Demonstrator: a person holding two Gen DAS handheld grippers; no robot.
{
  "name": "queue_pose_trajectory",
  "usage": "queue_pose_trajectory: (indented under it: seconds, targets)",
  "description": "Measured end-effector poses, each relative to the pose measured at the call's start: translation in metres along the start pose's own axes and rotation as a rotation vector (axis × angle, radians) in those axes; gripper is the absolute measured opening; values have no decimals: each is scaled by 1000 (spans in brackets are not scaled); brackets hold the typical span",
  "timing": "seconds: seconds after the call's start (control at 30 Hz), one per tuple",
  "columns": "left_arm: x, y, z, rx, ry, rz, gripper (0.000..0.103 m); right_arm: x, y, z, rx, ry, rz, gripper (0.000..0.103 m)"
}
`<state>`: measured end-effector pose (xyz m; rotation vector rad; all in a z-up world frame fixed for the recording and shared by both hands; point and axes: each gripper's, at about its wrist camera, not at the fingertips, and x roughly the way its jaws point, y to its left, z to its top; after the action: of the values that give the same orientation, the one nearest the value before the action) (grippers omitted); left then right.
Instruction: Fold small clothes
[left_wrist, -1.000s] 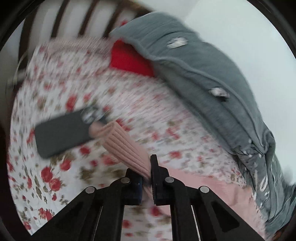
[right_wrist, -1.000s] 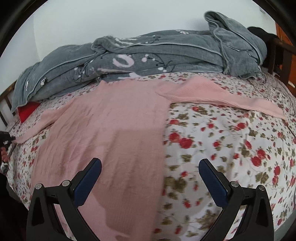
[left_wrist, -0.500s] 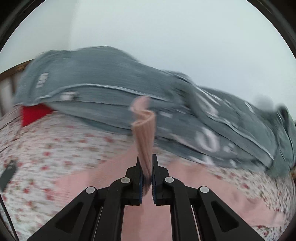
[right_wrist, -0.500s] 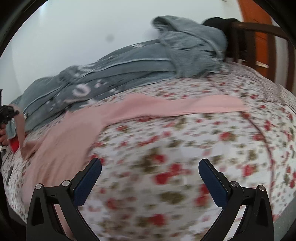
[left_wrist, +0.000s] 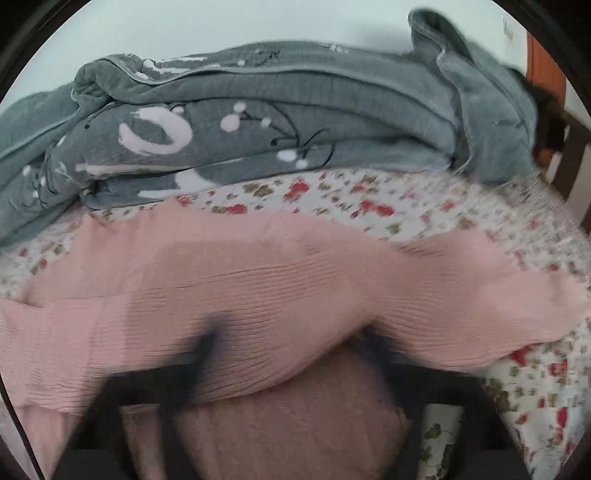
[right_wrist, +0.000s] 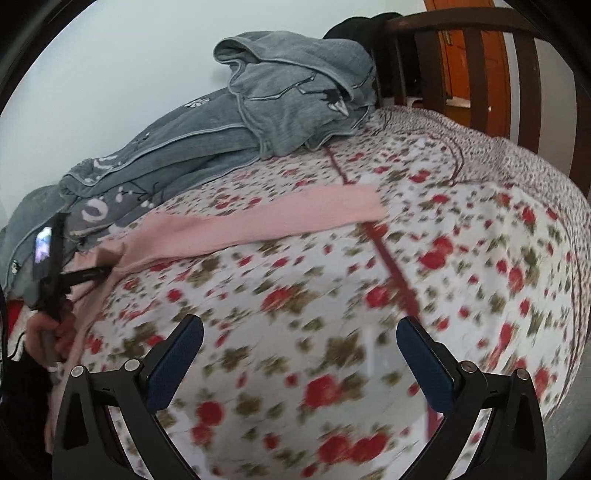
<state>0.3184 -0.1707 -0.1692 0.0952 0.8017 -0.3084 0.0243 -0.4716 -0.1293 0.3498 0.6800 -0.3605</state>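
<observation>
The left gripper (left_wrist: 291, 354) has carried the sleeve it pinched across the pink sweater (left_wrist: 258, 280) mid-bed; its blurred fingers now look parted. The right gripper (right_wrist: 299, 354), fingers spread, hovers toward the other sleeve (right_wrist: 280, 218)

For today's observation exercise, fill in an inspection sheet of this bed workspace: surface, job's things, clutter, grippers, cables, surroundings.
Surface: floral bedsheet, red roses on white.
Job's things: pink ribbed sweater lying on the sheet, one sleeve stretched out flat, the other folded across the body.
Clutter: grey blanket heaped along the wall side.
Grippers: left gripper over the sweater, too blurred to tell its opening; right gripper open, nothing between its fingers.
Cables: nothing seen.
Surroundings: white wall, dark wooden bed frame, orange door.
</observation>
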Motion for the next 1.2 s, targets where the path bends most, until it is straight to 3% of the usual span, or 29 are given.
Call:
queue_pose_trajectory:
  seconds: [0.27, 0.33, 0.4, 0.47, 0.57, 0.77, 0.83, 0.87, 0.9, 1.03, 1.2]
  targets:
    - [0, 10, -5, -71, 25, -96, 102, 41, -1, 32, 1, 9, 1, 103]
    - [7, 13, 3, -81, 18, -106, 102, 53, -1, 40, 17, 29, 21, 96]
    - [7, 15, 3, -90, 13, -115, 102, 67, -3, 45, 60, 58, 46, 83]
    - [8, 16, 4, -99, 17, -120, 102, 75, -6, 49, 84, 49, 39, 79]
    - [9, 18, 4, -112, 17, -137, 102, 83, -12, 55, 116, 58, 23, 63]
    - [10, 20, 5, -128, 12, -156, 102, 100, -27, 75, 224, 61, 19, 54]
    - [10, 19, 5, -126, 11, -154, 102, 105, -28, 80, 226, 61, 2, 38]
    - [10, 18, 5, -125, 8, -153, 102, 109, -28, 82, 216, 71, 6, 14]
    - [9, 18, 5, -124, 5, -151, 102, 111, -27, 83, 210, 84, 25, 6]
    - [2, 17, 6, -118, -29, -146, 102, 97, -21, 88, 177, 19, -12, 6]
    - [-20, 29, 12, -160, -100, -175, 102, 66, 18, 118, 48, -85, -28, 6]
